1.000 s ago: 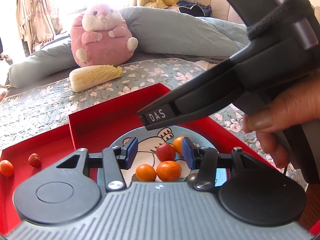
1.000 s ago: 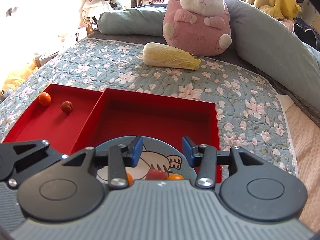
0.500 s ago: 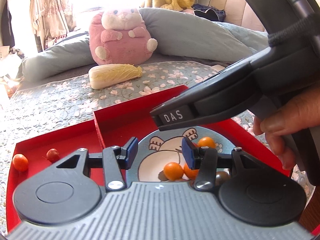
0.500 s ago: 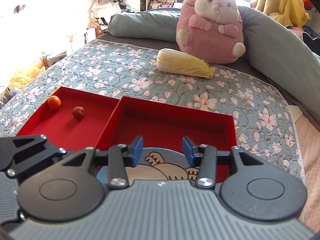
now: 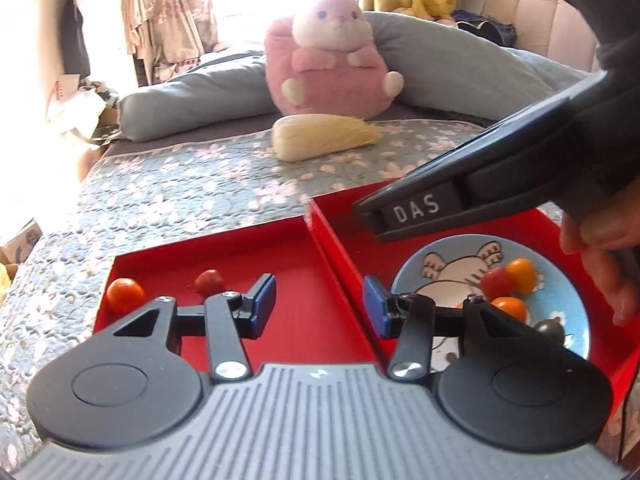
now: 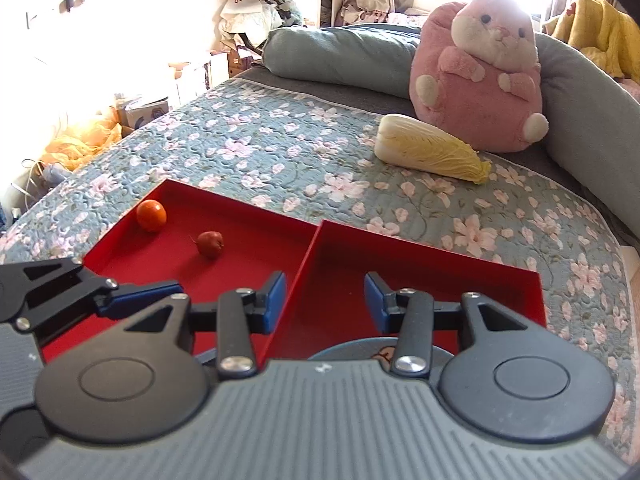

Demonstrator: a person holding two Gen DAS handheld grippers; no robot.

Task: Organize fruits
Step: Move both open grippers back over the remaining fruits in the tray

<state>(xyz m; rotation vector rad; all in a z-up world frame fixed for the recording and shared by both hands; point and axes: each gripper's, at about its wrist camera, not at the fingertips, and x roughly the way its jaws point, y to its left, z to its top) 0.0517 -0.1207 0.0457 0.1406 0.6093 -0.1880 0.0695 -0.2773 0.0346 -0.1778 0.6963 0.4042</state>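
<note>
Two red trays lie side by side on the bed. The left tray (image 5: 224, 256) holds one orange fruit (image 5: 125, 295) and one small red fruit (image 5: 209, 281); both also show in the right wrist view, the orange one (image 6: 151, 215) and the red one (image 6: 210, 243). The right tray (image 5: 344, 232) holds a blue cat plate (image 5: 568, 300) with two orange fruits (image 5: 520, 275), a red one (image 5: 497, 283) and a dark one (image 5: 552, 328). My left gripper (image 5: 319, 307) is open and empty over the wall between the trays. My right gripper (image 6: 325, 300) is open and empty above the same wall.
A napa cabbage (image 6: 432, 150) and a pink plush toy (image 6: 480, 76) lie at the back of the flowered quilt (image 6: 280, 148), with grey pillows behind. The right gripper's body (image 5: 500, 184) hangs over the right tray in the left wrist view.
Both grippers have swung to the left, away from the plate and towards the left tray. Both stay open and empty. The fruits have not moved.
</note>
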